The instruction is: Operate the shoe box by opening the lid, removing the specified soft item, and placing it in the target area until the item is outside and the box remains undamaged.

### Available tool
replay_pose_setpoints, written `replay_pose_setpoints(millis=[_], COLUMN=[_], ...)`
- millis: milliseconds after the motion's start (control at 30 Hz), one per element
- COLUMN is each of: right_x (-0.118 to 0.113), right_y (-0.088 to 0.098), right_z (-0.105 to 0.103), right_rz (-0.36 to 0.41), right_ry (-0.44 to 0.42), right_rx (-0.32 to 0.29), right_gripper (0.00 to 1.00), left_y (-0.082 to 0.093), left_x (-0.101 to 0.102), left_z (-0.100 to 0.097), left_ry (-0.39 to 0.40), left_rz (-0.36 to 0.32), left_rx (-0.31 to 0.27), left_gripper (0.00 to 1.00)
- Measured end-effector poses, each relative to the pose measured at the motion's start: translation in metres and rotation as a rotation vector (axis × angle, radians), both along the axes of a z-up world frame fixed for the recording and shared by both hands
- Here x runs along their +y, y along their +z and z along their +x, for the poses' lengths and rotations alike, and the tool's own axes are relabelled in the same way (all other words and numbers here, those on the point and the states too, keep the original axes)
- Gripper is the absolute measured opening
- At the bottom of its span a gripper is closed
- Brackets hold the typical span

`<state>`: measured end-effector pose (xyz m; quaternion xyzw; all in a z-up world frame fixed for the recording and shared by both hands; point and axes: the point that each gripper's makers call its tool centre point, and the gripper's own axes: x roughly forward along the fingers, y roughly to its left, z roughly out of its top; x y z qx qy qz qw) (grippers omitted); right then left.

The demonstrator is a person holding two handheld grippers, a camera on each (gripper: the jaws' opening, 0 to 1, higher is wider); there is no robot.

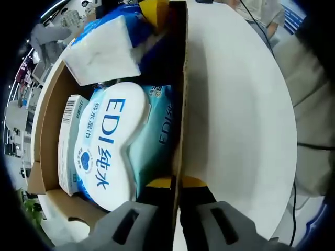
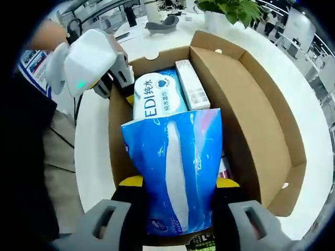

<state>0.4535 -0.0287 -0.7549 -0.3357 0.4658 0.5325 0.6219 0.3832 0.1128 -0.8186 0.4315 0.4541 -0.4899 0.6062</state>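
Note:
An open brown shoe box [image 2: 251,110] stands on a white round table [image 1: 235,130]. In the right gripper view my right gripper [image 2: 179,183] is shut on a soft blue-and-white tissue pack [image 2: 178,167], held upright over the box's near end. The same pack [image 1: 104,49] appears at the far end in the left gripper view, with the right gripper's yellow tip [image 1: 152,10] beside it. My left gripper [image 1: 175,183] is shut on the box's side wall [image 1: 180,104], one jaw on each side. It also appears as the left gripper [image 2: 123,89] on the wall's far corner.
An EDI wet-wipes pack [image 1: 112,141] and a slim white carton [image 1: 68,141] lie in the box. The lid flap [image 2: 293,157] stands open on the right. A potted plant [image 2: 230,10] sits beyond the box. A person's sleeve [image 2: 52,151] is close on the left.

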Motion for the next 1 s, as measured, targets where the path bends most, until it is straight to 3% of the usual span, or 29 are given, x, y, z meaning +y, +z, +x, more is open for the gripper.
replay_pose_setpoints(millis=[200,333,1000], right_x=[0.006,0.010,0.016], right_y=[0.008,0.013,0.036], right_z=[0.001,-0.002,-0.014], right_rz=[-0.058,-0.085,-0.156], right_ry=[0.091,0.124,0.150], right_rx=[-0.066,-0.077,-0.091], right_gripper=[0.46,0.46,0.46], left_y=[0.000,0.000,0.000], left_x=[0.000,0.000,0.000], left_z=[0.000,0.000,0.000], left_ry=[-0.001,0.000,-0.006], left_rz=[-0.001,-0.001,-0.001], left_rx=[-0.001,0.000,-0.005], left_gripper=[0.01,0.01,0.01])
